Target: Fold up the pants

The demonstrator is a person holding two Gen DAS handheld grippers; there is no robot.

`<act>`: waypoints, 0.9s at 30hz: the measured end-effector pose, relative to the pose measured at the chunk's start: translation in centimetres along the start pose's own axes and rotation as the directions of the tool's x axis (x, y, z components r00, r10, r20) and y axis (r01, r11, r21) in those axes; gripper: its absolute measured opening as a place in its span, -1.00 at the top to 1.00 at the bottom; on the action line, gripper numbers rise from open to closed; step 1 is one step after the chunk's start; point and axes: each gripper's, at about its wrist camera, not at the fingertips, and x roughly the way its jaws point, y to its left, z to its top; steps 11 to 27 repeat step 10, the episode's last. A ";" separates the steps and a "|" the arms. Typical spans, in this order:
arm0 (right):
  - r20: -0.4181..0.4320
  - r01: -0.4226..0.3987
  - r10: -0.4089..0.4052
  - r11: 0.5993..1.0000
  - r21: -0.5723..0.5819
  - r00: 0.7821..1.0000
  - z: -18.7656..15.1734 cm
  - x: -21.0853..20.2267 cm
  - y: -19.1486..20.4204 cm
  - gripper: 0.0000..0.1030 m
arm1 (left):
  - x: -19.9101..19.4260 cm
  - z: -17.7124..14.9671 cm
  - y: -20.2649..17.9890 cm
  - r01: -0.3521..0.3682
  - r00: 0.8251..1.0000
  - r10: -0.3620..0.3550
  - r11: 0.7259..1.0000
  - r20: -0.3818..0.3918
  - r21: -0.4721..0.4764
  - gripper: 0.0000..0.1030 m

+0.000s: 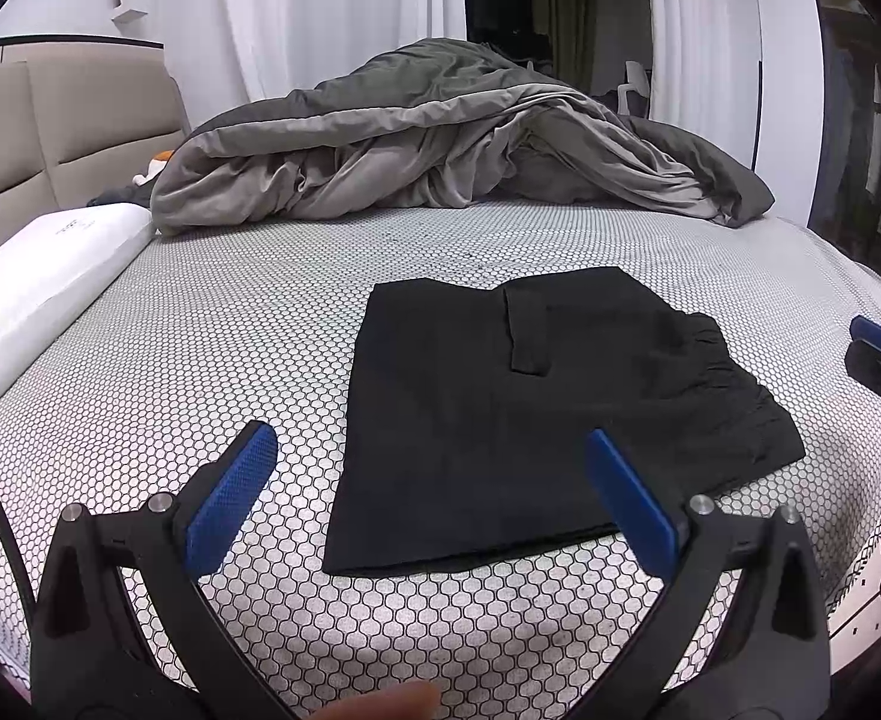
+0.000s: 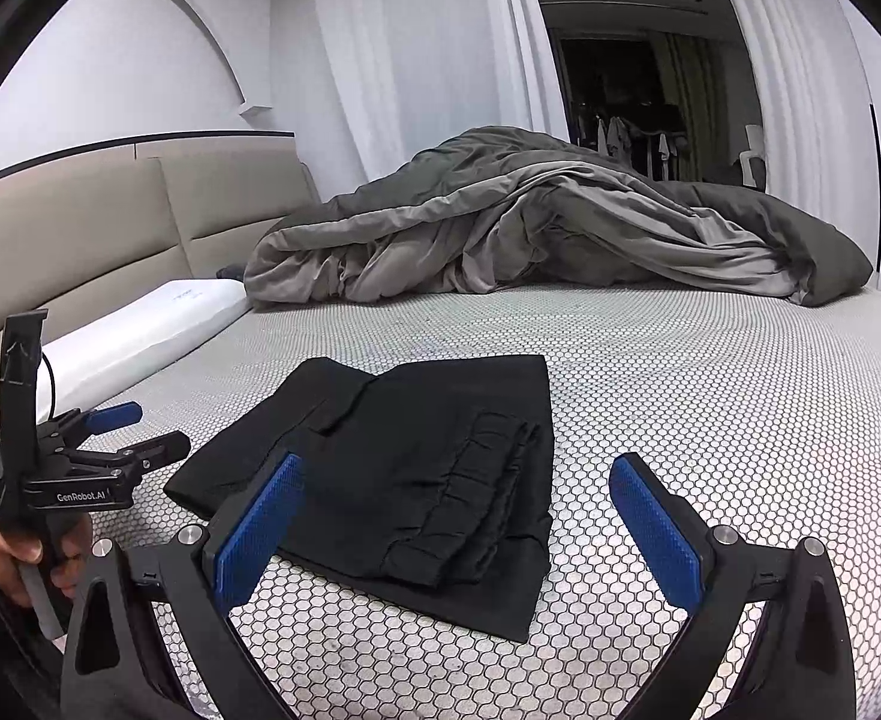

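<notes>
Item: black pants, folded into a compact rectangle, lying flat on the bed near its front edge. Elastic waistband gathered on top of the stack, toward the right claw; a pocket flap shows on the upper layer.

Handling, judged: light, soft, limp fabric; layers likely to slide over each other and sag if lifted by 1 corner. Best hold is at the thick folded edge or through all layers at the 2 near corners; the ruched waistband gives bulk to pinch.

Left claw: blue pads apart, empty, hovering over the near edge of the pants, not touching.
Right claw: pads apart, empty, above the waistband side.

Progress, judged: fold looks complete or nearly so.

Containers: none in view.

Other: crumpled grey duvet at the far side, white pillow by the padded headboard, well apart from the pants.
</notes>
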 end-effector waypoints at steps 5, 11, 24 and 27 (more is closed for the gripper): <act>-0.003 -0.008 0.008 1.000 -0.009 1.000 0.1 0.0 0.2 -1.00 | 0.0 0.0 0.4 0.003 1.000 -0.003 1.000 0.000 -0.002 -0.99; -0.013 -0.014 0.014 1.000 -0.016 1.000 0.0 0.3 0.3 -1.00 | -0.2 -0.1 0.6 0.001 1.000 -0.001 1.000 0.008 0.003 -0.99; -0.013 -0.014 0.014 1.000 -0.016 1.000 0.0 0.3 0.3 -1.00 | -0.2 -0.1 0.6 0.001 1.000 -0.001 1.000 0.008 0.003 -0.99; -0.013 -0.014 0.014 1.000 -0.016 1.000 0.0 0.3 0.3 -1.00 | -0.2 -0.1 0.6 0.001 1.000 -0.001 1.000 0.008 0.003 -0.99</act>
